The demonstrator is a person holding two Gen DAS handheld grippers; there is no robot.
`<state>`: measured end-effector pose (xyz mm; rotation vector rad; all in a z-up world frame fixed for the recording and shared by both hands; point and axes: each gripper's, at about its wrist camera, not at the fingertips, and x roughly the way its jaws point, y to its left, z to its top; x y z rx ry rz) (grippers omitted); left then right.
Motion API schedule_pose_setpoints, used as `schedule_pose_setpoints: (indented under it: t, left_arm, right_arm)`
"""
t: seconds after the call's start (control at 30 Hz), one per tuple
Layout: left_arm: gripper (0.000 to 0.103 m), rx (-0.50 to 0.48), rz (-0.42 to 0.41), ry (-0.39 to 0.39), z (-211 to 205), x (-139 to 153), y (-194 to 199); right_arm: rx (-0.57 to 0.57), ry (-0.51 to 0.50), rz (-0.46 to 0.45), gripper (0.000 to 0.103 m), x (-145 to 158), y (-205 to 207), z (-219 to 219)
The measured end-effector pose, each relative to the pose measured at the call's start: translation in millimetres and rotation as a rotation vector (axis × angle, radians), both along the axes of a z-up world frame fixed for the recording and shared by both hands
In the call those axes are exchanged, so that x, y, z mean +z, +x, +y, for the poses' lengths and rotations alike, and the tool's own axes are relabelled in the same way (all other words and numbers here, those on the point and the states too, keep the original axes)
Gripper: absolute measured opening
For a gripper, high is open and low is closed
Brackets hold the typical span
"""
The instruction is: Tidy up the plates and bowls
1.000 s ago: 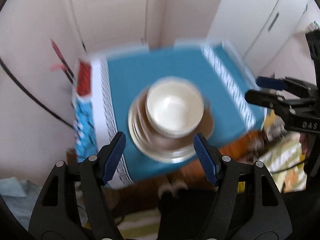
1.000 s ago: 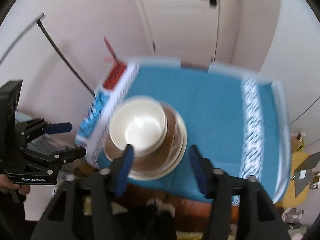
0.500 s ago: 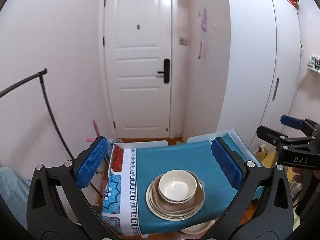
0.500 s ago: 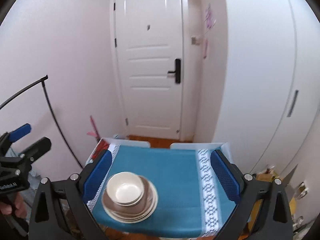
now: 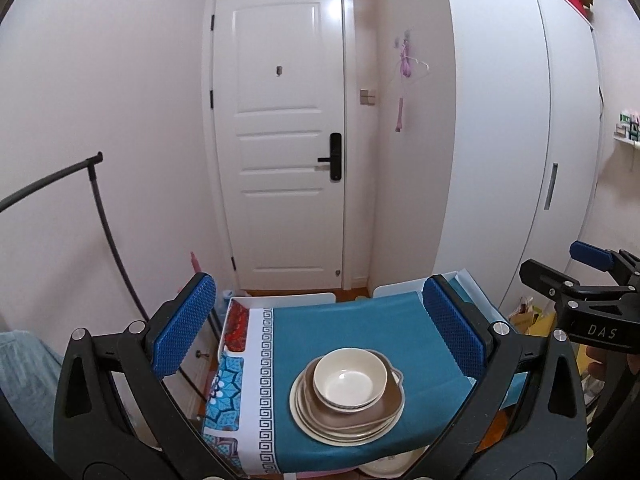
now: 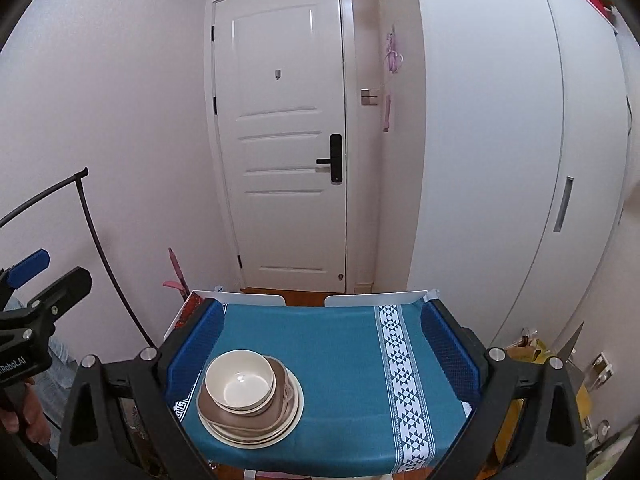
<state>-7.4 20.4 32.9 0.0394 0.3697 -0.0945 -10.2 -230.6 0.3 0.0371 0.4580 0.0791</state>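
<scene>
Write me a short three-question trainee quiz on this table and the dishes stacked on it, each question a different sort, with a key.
1. True or false: the cream bowl sits on top of the stack of plates.
2. Multiple choice: both the left gripper and the right gripper are (A) shut on the bowl, (B) open and holding nothing, (C) shut on a plate.
3. Fill in: the tablecloth is mainly ____ in colour.

Key: 1 true; 2 B; 3 blue (teal).
</scene>
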Motion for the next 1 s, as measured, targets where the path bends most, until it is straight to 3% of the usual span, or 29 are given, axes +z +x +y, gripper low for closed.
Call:
schedule_pose_setpoints:
  t: [1.0]
  left_arm:
    - [0.103, 0.024, -0.024, 0.019, 4.4, 0.2, -5.3]
  right_arm:
    - [-0.017, 0.001, -0.005, 0.098, -0.7, -3.1, -2.6]
